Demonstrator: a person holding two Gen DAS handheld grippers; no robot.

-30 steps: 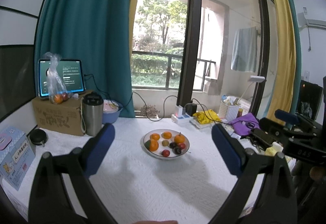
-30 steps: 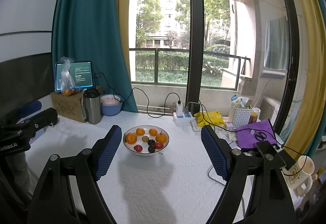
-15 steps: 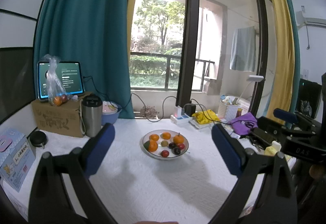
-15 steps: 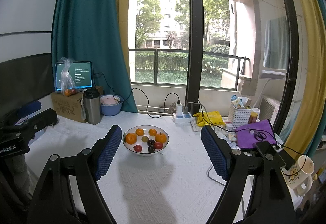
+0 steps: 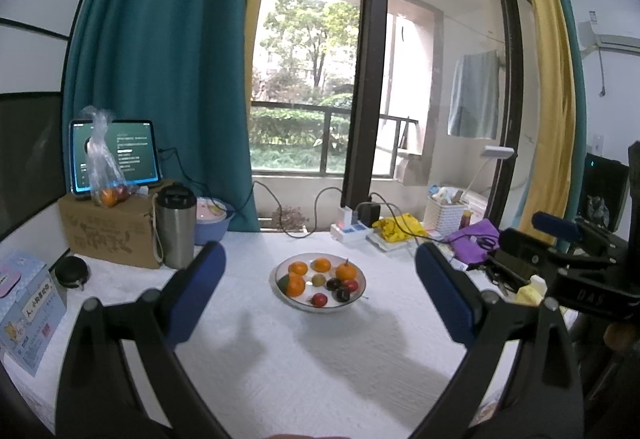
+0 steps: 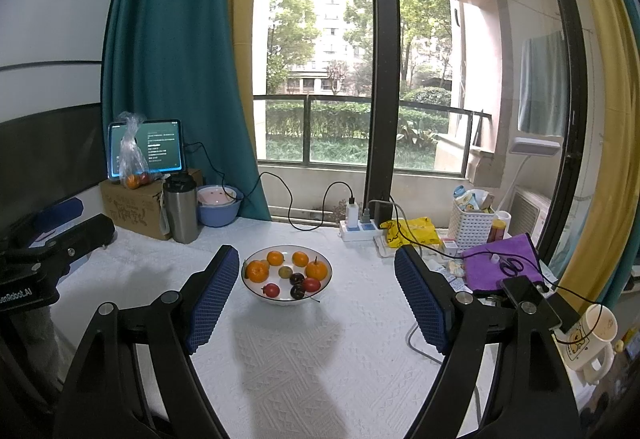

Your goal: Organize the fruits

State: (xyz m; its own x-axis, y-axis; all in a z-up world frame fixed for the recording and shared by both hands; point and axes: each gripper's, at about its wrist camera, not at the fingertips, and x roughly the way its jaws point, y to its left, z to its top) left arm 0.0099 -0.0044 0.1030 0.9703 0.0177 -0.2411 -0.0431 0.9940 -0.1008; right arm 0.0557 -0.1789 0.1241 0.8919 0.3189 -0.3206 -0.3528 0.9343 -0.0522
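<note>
A white bowl (image 5: 358,297) sits mid-table on a white cloth. It holds several fruits: oranges (image 5: 295,285), dark plums (image 5: 333,284) and small red fruits (image 5: 319,299). The same bowl (image 6: 256,293) shows in the right wrist view, with an orange (image 6: 257,271) and red fruits (image 6: 272,289). My left gripper (image 5: 320,279) is open and empty, held above the table short of the bowl. My right gripper (image 6: 318,287) is open and empty, also short of the bowl. A clear bag of fruit (image 5: 106,183) sits on a cardboard box at the left.
At the left stand a steel tumbler (image 5: 175,225), a cardboard box (image 5: 108,235) with a tablet (image 5: 116,155), a blue basin (image 5: 212,223) and a carton (image 5: 28,303). A power strip (image 6: 360,229), a white basket (image 6: 472,225), a purple cloth (image 6: 500,267) and a mug (image 6: 592,339) crowd the right.
The left wrist view has risen slightly, so the bowl sits a little lower in frame. The right gripper has barely moved. Both grippers stay open.
</note>
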